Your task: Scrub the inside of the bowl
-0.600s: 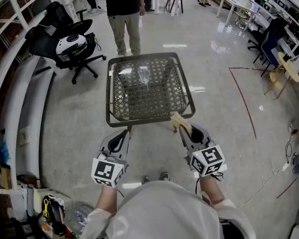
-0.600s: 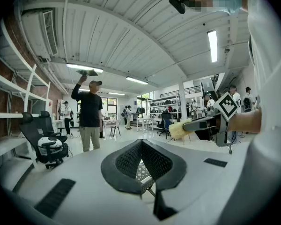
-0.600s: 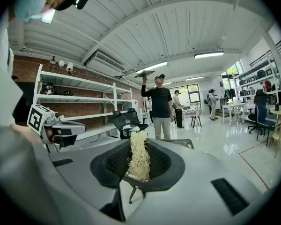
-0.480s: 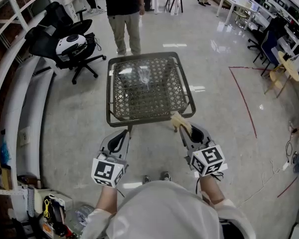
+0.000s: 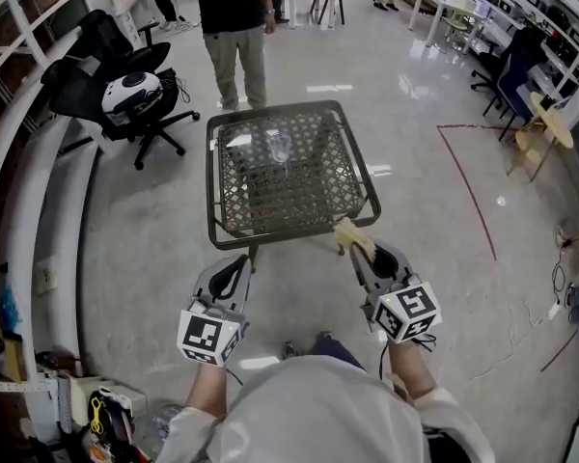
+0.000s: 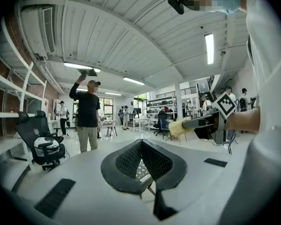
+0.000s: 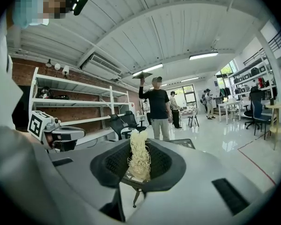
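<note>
Nearest us, our left claw (image 5: 241, 258) is closed tight on nothing, and our right claw (image 5: 359, 255) is clamped on a fibrous scrubber (image 5: 349, 235). Beyond them stands the mesh desk (image 5: 270, 235). The clear bowl (image 5: 279, 147) sits toward its far middle, well apart from both. With no claw steadying it, we judge it could skid or tip under scrubbing.
</note>
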`<state>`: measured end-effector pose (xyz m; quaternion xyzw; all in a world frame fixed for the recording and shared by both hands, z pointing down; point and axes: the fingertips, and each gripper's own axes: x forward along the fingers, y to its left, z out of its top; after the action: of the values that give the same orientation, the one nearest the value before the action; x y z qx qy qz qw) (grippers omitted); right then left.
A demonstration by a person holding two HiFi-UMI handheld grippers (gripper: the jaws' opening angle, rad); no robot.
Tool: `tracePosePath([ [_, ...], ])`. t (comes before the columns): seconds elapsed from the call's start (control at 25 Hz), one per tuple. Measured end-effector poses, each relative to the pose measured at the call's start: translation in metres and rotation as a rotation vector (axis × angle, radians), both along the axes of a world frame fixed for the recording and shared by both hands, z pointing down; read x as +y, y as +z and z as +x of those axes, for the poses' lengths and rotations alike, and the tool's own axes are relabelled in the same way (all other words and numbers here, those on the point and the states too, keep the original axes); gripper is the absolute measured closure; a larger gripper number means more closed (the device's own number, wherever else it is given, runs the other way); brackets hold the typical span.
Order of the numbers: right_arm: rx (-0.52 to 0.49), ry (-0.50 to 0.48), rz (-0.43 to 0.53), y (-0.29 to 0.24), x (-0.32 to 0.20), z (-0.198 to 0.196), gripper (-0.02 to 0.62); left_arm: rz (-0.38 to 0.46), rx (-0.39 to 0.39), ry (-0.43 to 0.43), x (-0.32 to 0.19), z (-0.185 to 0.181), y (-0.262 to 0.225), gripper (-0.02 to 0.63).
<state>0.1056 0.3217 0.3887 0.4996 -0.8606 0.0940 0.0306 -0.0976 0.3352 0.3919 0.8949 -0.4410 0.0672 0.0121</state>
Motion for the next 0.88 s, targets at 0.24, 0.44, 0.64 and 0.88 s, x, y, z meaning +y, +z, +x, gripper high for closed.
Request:
tracePosePath([
  [0.24,-0.035,0.021,0.000,-0.003,-0.003,0.000,0.509,-0.012,0.015,0.020,-0.008,-0.006,0.005,0.572],
  [0.44,-0.044,0.022,-0.005,0.000,-0.024,0.005,0.509,-0.023,0.023,0.003,-0.026,-0.011,0.012,0.572],
  [0.64,-0.042,0.008,-0.004,0.002,-0.063,0.017,0.509,-0.014,0.020,-0.029,-0.059,-0.004,0.007,0.572],
  [0.88,-0.048,-0.014,-0.009,0.005,-0.115,0.032,0.509,-0.008,0.015,-0.057,-0.102,0.012,0.003,0.572],
])
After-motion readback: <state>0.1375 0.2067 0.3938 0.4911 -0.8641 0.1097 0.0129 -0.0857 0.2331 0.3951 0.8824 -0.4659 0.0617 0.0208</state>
